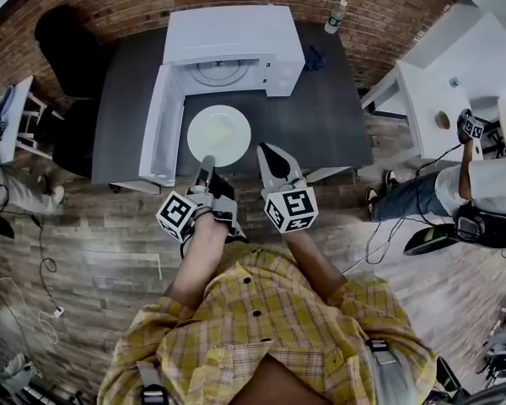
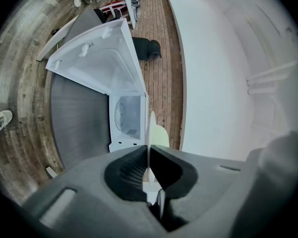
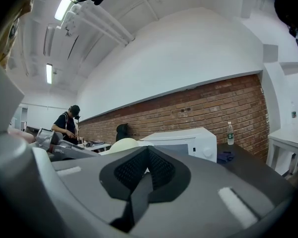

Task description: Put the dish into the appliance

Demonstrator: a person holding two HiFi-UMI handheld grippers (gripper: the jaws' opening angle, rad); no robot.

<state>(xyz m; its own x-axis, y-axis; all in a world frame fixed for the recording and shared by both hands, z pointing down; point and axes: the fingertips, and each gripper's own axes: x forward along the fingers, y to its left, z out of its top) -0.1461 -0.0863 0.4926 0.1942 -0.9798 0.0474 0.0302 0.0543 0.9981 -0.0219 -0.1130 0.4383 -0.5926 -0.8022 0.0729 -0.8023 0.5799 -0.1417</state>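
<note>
A white dish [image 1: 219,135] hangs level above the dark table [image 1: 337,116], just in front of the open cavity of the white microwave [image 1: 236,40]. The microwave's door [image 1: 162,125] is swung out to the left. My left gripper [image 1: 207,165] is shut on the dish's near rim. In the left gripper view the dish [image 2: 150,133] shows edge-on, pinched between the jaws of the left gripper [image 2: 148,155], with the microwave [image 2: 126,115] beyond. My right gripper [image 1: 268,154] is beside the dish's right edge, shut and empty. In the right gripper view the right gripper [image 3: 148,162] is closed tight, with the dish [image 3: 120,145] and the microwave [image 3: 188,140] behind.
A water bottle [image 1: 337,15] and a blue cloth [image 1: 314,57] lie at the table's back right. A black chair [image 1: 63,49] stands at the left. A white table [image 1: 455,83] and a person [image 1: 481,184] are at the right. Cables run over the wooden floor [image 1: 84,251].
</note>
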